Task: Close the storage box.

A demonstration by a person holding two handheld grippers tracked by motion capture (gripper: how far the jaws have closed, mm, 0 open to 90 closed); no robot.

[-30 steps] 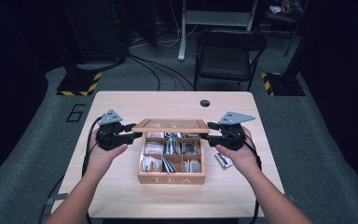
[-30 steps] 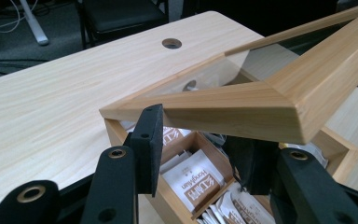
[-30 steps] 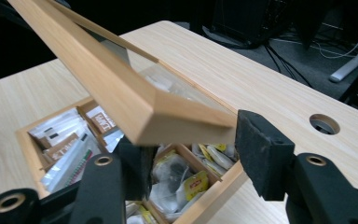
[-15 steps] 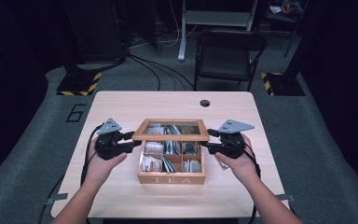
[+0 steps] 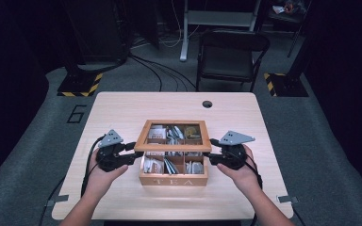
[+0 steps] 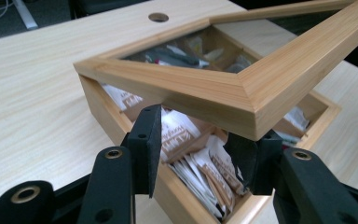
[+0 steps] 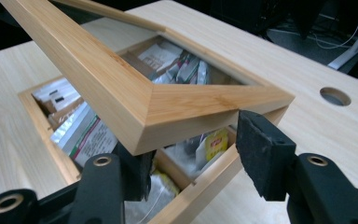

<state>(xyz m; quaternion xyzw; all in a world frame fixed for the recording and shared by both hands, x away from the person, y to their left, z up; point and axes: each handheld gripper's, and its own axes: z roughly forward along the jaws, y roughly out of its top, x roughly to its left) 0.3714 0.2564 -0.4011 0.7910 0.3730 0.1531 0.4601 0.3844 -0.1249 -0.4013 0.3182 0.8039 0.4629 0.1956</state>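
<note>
Centrally on the light wood worktop (image 5: 122, 113) sits a wooden tea box (image 5: 173, 178), "TEA" on its front wall, compartments packed with tea bag sachets (image 6: 200, 163). Its glass-paned lid (image 5: 173, 136) is raised partway, front edge lifted off the box, tilted up toward the person. Left tool (image 5: 133, 151) is at the lid's left front corner; in the left gripper view its jaws are spread, one pad to the left of the corner, the other tucked under the lid frame (image 6: 242, 88), no pinch on the wood. Right tool (image 5: 213, 153) is at the lid's right front corner; in the right gripper view the jaws are also spread, one pad beneath the frame corner (image 7: 168, 112), the other just beside its outer edge. Each tool is held by a hand, left hand (image 5: 101, 176), right hand (image 5: 240, 172). Round cable hole (image 5: 207, 104) in the worktop behind the box. Folding chair (image 5: 231, 56) beyond the worktop's far edge.
</note>
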